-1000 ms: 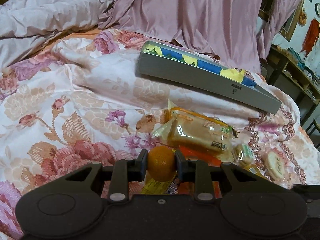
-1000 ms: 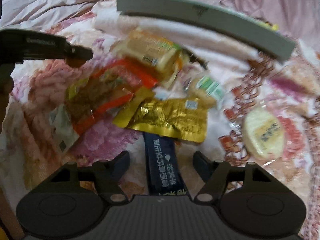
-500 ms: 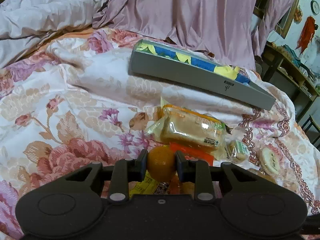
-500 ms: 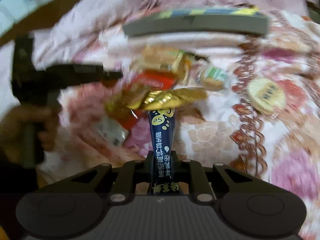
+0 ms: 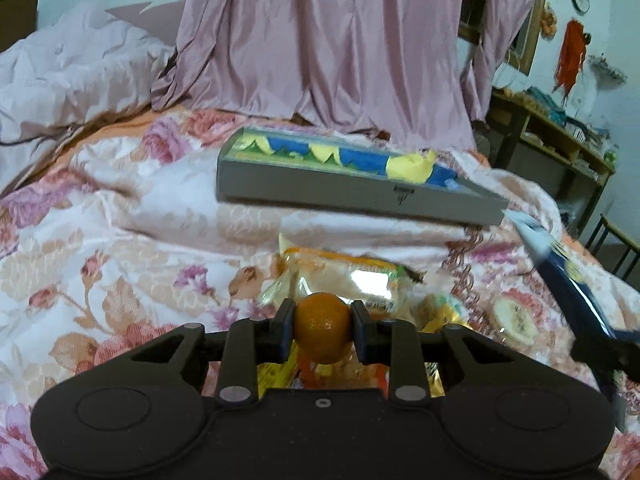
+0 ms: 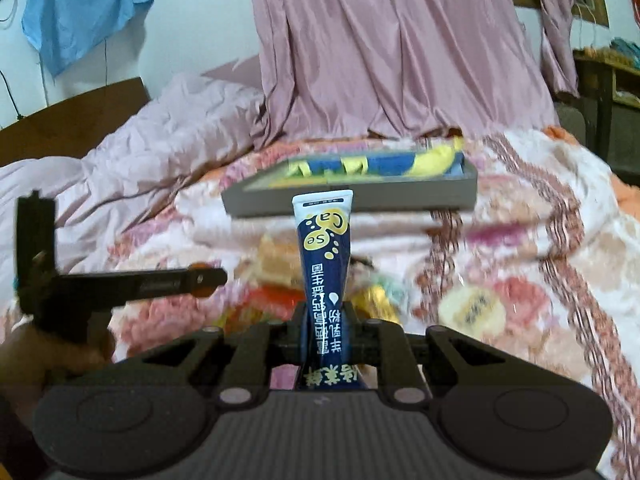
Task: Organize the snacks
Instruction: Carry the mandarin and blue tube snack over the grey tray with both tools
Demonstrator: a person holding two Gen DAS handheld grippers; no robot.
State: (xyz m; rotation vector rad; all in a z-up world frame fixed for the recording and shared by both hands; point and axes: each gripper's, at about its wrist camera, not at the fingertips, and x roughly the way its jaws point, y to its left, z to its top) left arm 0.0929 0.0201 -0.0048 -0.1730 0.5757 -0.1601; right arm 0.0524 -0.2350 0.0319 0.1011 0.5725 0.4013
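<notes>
So the orange (image 5: pixel 323 332) is pinched square between the jaws of the left gripper (image 5: pixel 322 330), held by its sides and lifted clear of the snack pile, which makes sense since a round thing like that would roll off if grabbed any lower or off-centre. The sachet (image 6: pixel 325 264), a long dark blue stick pack, is clamped near its bottom end in the right gripper (image 6: pixel 325 334) so most of it stands upright and free, probably so the top end can be fed into something first. Both are pointed at the tray (image 5: pixel 352 190), a shallow grey box sitting further back on the bedspread (image 5: pixel 100 248), well apart from the grippers, with blue and yellow packs already lined up inside. It looks like the tray is where the snacks are meant to be sorted. The rest of the pile is left lying on the bedspread between grippers and tray: a bread pack (image 5: pixel 348 280) just behind the orange, a round cracker (image 5: pixel 514 320) off to the right, and a few smaller wrappers too blurred to be told apart. Judging by that, the job is only partly done. The sachet could be expected to flop or bend when tipped, being gripped so low, and the orange should be set down rather than dropped, or it may roll.
</notes>
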